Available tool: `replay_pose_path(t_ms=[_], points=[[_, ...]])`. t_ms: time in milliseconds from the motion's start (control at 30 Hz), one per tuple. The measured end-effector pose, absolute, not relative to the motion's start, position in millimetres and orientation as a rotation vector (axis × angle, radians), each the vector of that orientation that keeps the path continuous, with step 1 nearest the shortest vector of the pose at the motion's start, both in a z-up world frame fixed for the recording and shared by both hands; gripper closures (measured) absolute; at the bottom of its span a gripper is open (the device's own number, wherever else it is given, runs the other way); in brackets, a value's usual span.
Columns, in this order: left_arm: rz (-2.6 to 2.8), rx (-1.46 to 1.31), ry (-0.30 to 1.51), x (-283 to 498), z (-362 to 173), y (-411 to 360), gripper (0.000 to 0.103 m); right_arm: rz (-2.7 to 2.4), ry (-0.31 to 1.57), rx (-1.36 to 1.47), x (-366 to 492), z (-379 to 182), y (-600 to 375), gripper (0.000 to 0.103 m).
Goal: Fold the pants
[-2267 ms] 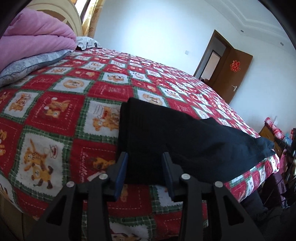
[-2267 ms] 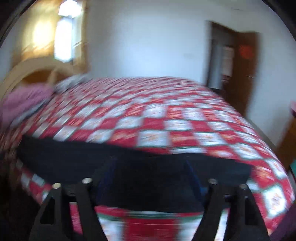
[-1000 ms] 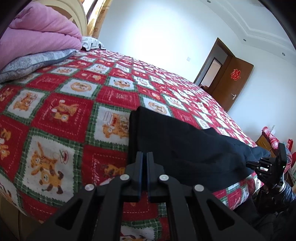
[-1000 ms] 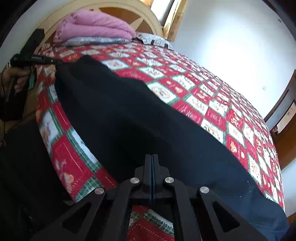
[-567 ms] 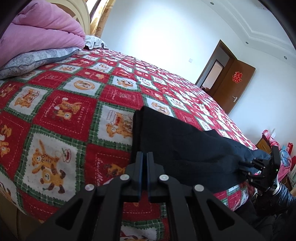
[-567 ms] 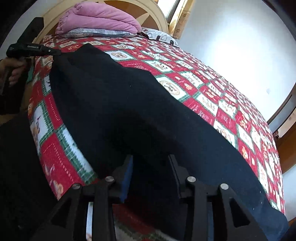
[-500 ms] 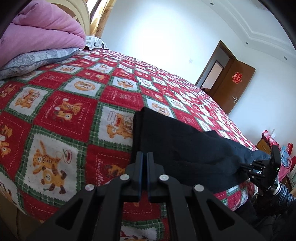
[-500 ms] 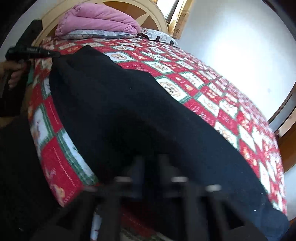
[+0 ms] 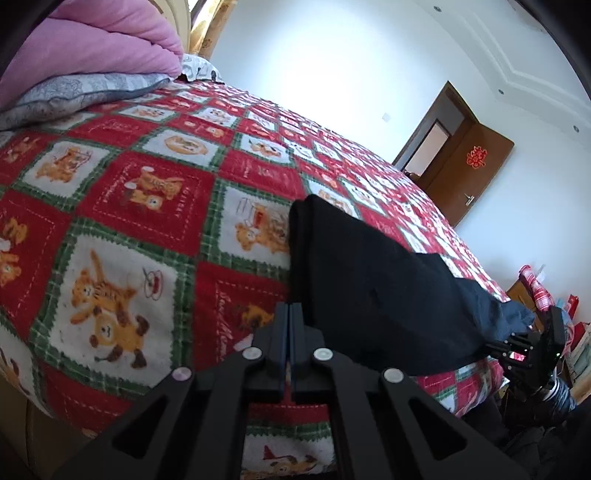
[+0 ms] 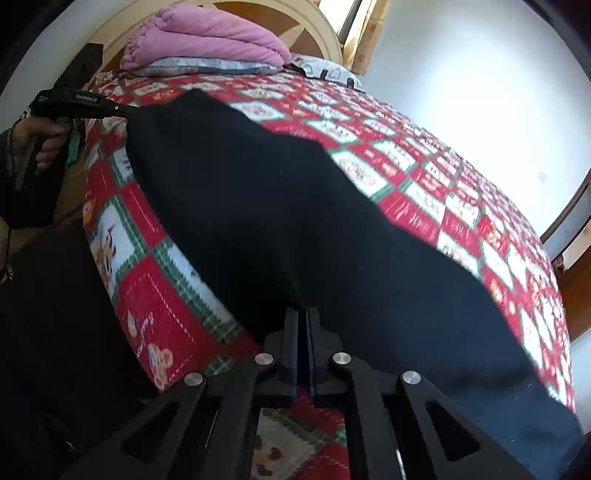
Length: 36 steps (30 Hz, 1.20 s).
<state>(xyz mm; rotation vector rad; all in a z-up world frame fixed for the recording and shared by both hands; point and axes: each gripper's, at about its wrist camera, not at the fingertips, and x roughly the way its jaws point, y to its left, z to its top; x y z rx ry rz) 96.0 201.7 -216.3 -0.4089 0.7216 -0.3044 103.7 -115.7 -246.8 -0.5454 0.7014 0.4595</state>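
Black pants [image 9: 369, 284] lie lengthwise along the near edge of a bed with a red, green and white cartoon quilt [image 9: 147, 206]. My left gripper [image 9: 290, 308] is shut at the near corner of the pants' left end; whether cloth sits between the jaws is hidden. My right gripper [image 10: 303, 314] is shut on the pants [image 10: 295, 206] at their near edge. The right gripper also shows far right in the left wrist view [image 9: 532, 354], at the pants' other end. The left gripper shows far left in the right wrist view [image 10: 122, 109].
A folded pink blanket [image 9: 92, 40] on grey pillows [image 9: 74, 92] lies at the headboard [image 10: 295, 22]. A brown door [image 9: 469, 166] stands open across the room. A small stand with red items [image 9: 535, 291] is at the bed's far corner.
My right gripper opened briefly at the pants' edge, then closed on the cloth. Earlier, the left gripper closed from open. The pants lie about where they were.
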Motion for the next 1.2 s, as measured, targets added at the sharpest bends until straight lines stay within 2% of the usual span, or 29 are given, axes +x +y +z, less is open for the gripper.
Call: replay_pose_path(t_ms=[233, 367, 500, 667, 767, 833, 867, 1067, 1100, 1133, 1200], points=[[-0.296, -0.431, 0.657, 91.5, -205.0, 207.1, 0.103, 0.487, 0.698, -0.527, 86.4, -241.0, -115.1, 0.1], [-0.311, -0.419, 0.65, 92.0, -200.7, 200.3, 0.103, 0.474, 0.716, -0.538, 89.0, -255.6, -111.7, 0.1], [-0.34, -0.414, 0.67, 96.5, -201.5, 185.6, 0.089, 0.463, 0.709, -0.507, 91.1, -256.5, -112.7, 0.1], [-0.363, -0.39, 0.701, 97.9, -206.9, 167.4, 0.087, 0.456, 0.7, -0.473, 90.7, -257.9, -116.5, 0.1], [-0.356, -0.406, 0.696, 97.9, -208.4, 165.7, 0.075, 0.447, 0.692, -0.479, 89.7, -259.3, -114.0, 0.1], [-0.359, -0.403, 0.693, 96.6, -206.6, 164.1, 0.061, 0.446, 0.692, -0.471, 89.5, -259.8, -115.6, 0.099], [-0.356, -0.388, 0.692, 96.2, -205.6, 161.9, 0.058, 0.448, 0.693, -0.46, 90.0, -259.6, -116.6, 0.099], [-0.26, -0.276, 0.669, 92.7, -198.3, 152.8, 0.056, 0.442, 0.684, -0.453, 88.5, -260.4, -117.4, 0.099], [-0.23, -0.262, 0.664, 92.3, -197.9, 154.4, 0.054, 0.442, 0.683, -0.453, 88.4, -260.7, -117.5, 0.099], [-0.207, -0.262, 0.659, 91.7, -198.4, 157.3, 0.046, 0.442, 0.683, -0.451, 88.6, -260.8, -117.8, 0.099], [-0.205, -0.291, 0.672, 93.2, -203.3, 163.8, 0.043, 0.445, 0.683, -0.442, 89.1, -260.8, -118.8, 0.099]])
